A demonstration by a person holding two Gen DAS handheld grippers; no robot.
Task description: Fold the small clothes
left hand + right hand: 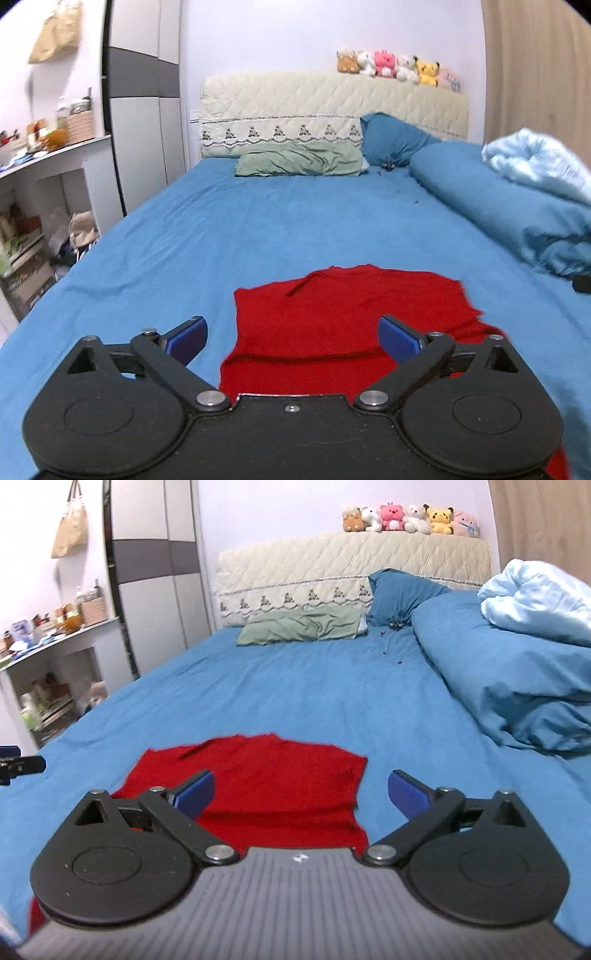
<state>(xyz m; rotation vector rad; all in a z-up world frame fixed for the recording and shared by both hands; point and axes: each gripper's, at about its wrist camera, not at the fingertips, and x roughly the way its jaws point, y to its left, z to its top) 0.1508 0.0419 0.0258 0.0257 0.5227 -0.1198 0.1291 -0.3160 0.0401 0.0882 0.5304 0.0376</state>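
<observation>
A small red garment [332,314] lies flat on the blue bed sheet [258,221], with a fold crease across its near part. My left gripper [291,339] is open and empty, hovering over the garment's near left part. In the right wrist view the same red garment [266,779] lies under my right gripper [301,794], which is open and empty over its near right edge. The tip of the left gripper [18,766] shows at the left edge of the right wrist view.
A green pillow [299,158] and a blue pillow [395,138] lie at the headboard [332,107]. A rolled blue duvet [517,206] with a pale blue blanket [535,162] takes the right side. Shelves [40,192] and a wardrobe [147,110] stand left of the bed.
</observation>
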